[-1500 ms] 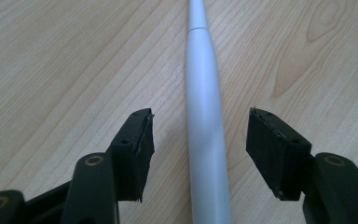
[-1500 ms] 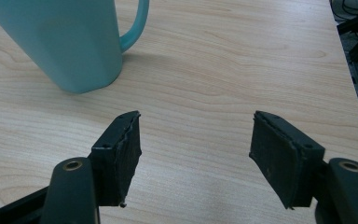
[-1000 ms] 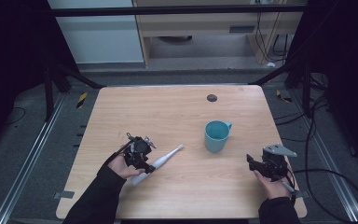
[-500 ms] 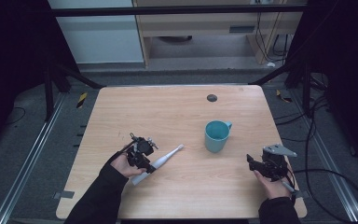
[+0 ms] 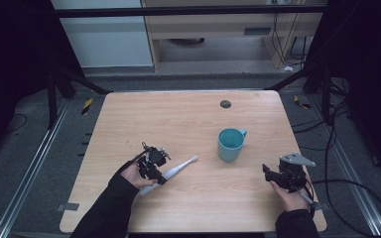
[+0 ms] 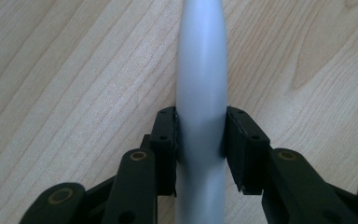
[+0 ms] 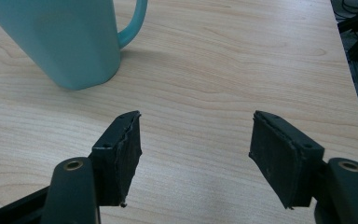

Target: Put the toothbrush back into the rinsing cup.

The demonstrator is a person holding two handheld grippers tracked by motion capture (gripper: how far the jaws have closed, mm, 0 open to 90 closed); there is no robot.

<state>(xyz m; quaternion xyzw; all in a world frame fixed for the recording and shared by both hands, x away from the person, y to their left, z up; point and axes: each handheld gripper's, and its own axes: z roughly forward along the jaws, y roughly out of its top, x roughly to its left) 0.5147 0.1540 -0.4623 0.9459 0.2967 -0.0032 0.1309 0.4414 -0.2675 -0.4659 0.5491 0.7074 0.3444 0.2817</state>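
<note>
Broadly, the table carries three things in a loose row across its near half: a teal mug standing upright right of centre, a white toothbrush lying flat left of centre, and a small dark disc well apart toward the far edge. The mug's mouth is up and empty, its handle turned to the far right. The toothbrush lies slantwise, its thick handle toward the person's left hand and its thin head pointing at the mug, so its long axis runs nearly straight at the mug's base. The left gripper sits right over that handle; in the left gripper view the toothbrush runs straight up between the jaws, which have just been closing and now have both pads pressed to its sides, across the axis. The right gripper rests near the right edge, jaws parted on bare wood, its pads facing the mug up and left. Judging by this, the left hand is placed to lift and carry the toothbrush rightward, head first, toward the mug.
</note>
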